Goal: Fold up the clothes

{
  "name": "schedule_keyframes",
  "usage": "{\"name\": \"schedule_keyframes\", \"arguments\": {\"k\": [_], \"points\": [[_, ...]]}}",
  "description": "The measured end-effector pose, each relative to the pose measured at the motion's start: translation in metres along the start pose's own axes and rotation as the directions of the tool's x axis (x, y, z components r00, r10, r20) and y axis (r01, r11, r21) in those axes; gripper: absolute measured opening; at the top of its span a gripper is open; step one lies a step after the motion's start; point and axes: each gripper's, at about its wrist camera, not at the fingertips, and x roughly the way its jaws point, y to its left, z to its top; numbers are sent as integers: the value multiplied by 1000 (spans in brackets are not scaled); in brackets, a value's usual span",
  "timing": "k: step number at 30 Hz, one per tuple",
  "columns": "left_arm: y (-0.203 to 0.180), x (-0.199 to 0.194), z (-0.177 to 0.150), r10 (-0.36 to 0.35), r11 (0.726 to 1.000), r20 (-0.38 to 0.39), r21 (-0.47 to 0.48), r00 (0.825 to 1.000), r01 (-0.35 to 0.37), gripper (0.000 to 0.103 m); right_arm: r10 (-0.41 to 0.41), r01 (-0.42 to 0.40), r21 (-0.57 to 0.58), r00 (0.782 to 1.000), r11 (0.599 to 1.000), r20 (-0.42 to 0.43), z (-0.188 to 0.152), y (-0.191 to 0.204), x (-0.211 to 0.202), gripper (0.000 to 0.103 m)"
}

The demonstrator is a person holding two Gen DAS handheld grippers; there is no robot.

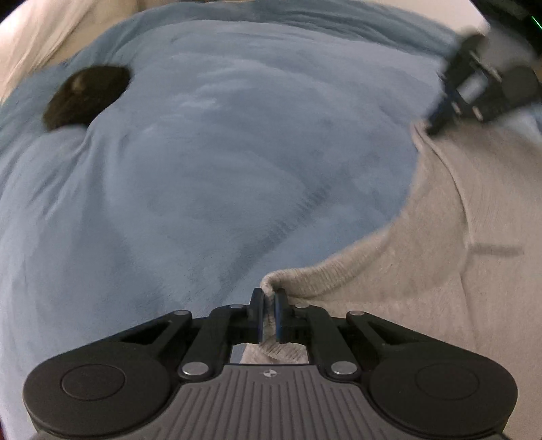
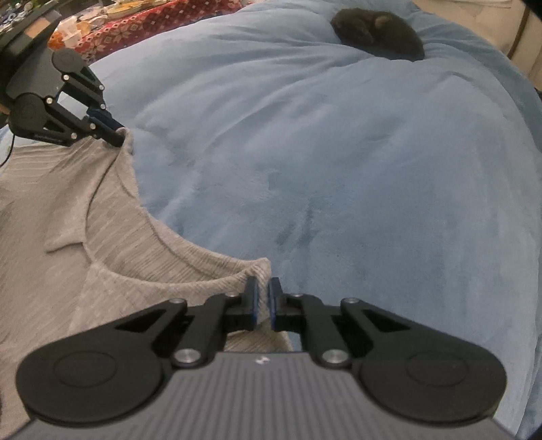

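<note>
Grey knit sweater (image 1: 440,270) corners pinched in left claw (image 1: 269,298), right claw (image 2: 262,287).

A dark furry animal (image 2: 377,30) lies curled on the blue blanket (image 2: 305,135).

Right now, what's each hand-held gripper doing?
Left hand-held gripper: shut on the sweater edge.
Right hand-held gripper: shut on the sweater edge.

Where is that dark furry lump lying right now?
The dark furry lump lies far back on the blue blanket, upper right in the right wrist view and upper left in the left wrist view, well away from the grey sweater.
</note>
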Motion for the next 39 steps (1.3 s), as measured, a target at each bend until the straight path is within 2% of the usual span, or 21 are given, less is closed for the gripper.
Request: {"name": "schedule_keyframes", "arguments": {"k": [2,6,8,9,10,12,15,19,21,23,26,27,32,36,39], "points": [[11,5,4,-1,997,1,-81,1000,1,6,-23,23,21,1000,1000,9,3,-1,2,5],[8,18,5,25,995,-29,-98,999,-28,6,-43,42,60,999,997,15,3,-8,5,3],[4,25,3,28,992,-54,-120,998,-35,10,-42,40,87,999,995,22,1,-12,2,5],[5,24,3,41,989,-55,-141,998,-49,16,-41,38,100,999,994,26,0,-14,0,6],[5,23,3,55,985,-55,-163,997,-63,33,-41,37,114,999,993,30,-1,-16,-1,10],[15,18,4,98,966,-49,-237,994,-107,56,-40,34,141,998,989,38,-3,-20,-4,24],[32,-1,4,65,935,-5,-348,998,-63,57,-47,38,159,997,987,54,-11,-21,-22,29],[33,-37,-5,77,907,29,-418,997,-58,57,-68,56,192,996,980,54,-32,-19,-50,30],[27,-56,-17,87,886,21,-459,996,-67,57,-78,69,206,996,976,35,-51,-12,-63,30],[13,-79,-34,79,875,45,-483,996,-47,57,-105,100,214,994,972,10,-72,-4,-75,30],[-12,-107,-62,55,859,48,-511,997,-23,57,-144,141,257,990,956,-5,-113,11,-98,31],[-22,-115,-74,35,853,47,-523,998,-5,57,-157,153,290,988,945,-11,-128,14,-108,34],[-58,-139,-135,-32,769,-9,-639,999,19,57,-204,204,432,978,878,-48,-202,25,-150,36],[-92,-144,-168,-49,756,-80,-654,996,-15,55,-191,199,486,979,851,-68,-239,30,-161,36],[-115,-147,-189,-50,742,-107,-669,993,-34,55,-197,191,490,980,850,-40,-244,33,-162,36]]}}
